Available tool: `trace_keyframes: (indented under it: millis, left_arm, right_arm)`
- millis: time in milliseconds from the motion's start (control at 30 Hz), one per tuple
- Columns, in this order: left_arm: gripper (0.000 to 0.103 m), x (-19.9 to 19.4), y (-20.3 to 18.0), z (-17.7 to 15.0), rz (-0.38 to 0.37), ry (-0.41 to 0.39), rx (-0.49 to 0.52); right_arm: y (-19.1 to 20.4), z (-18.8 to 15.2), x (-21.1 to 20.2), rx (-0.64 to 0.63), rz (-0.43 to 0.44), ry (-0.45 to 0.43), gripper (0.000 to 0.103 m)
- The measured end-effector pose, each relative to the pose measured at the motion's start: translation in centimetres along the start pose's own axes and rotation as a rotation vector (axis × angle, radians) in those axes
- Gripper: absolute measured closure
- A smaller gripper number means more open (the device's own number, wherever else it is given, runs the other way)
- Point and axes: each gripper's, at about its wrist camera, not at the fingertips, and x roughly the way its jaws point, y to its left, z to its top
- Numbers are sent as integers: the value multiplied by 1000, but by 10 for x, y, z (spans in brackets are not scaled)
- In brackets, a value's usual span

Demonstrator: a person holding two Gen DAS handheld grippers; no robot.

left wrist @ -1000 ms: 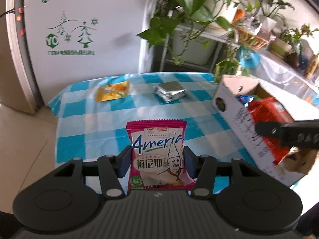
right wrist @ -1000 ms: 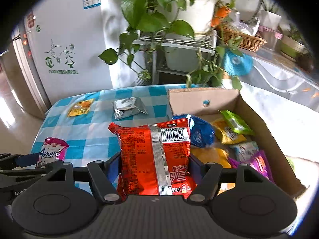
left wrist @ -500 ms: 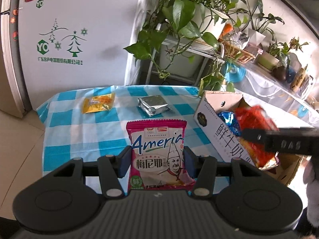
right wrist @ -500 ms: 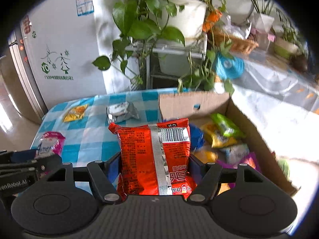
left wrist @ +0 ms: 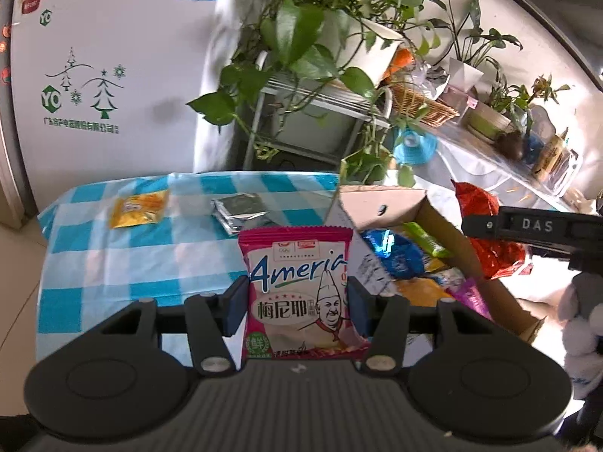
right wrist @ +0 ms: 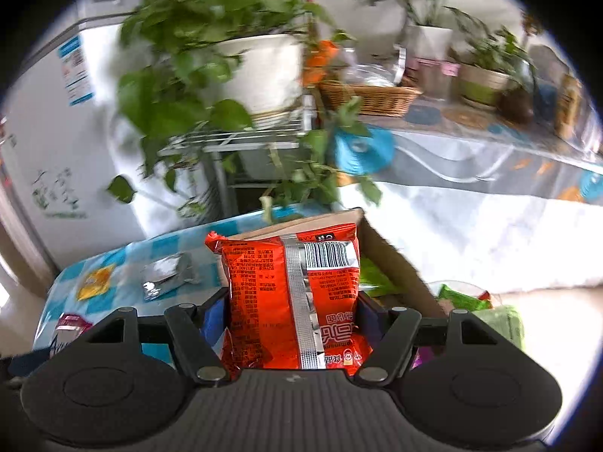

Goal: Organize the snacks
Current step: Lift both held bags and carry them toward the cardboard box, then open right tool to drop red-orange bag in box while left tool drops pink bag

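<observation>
While left claw [left wrist: 294, 297] pinches glossy pink packet [left wrist: 301, 293], right claw [right wrist: 292, 314] clamps crinkly orange bag [right wrist: 290, 293].

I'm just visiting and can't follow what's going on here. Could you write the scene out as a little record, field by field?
Left gripper: shut on the pink snack packet
Right gripper: shut on the red snack packet
Cardboard box: open, already holding several snacks
Left on the checked tablecloth: yellow packet and silver packet, lying apart
Behind the table: potted plants on a metal rack
</observation>
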Motion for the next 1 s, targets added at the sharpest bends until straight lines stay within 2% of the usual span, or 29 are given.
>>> trace_keyframes:
  millis: [133,333,733,1000]
  left_arm:
    - [50,-3,-13,5,-15,-10,6]
    - [50,-7,-29,11,-29,-18,17]
    - [50,-1,-49,21,-44,-9,51]
    - [50,23,-71,34,-104,17,42]
  right_arm:
    - [-24,5,8,91,-24,12,28]
    - [-46,8,10,157,-43,18,28]
    - [-64,10,1,249,5,-8,28]
    - [-75,15,1,326,47,-16,28]
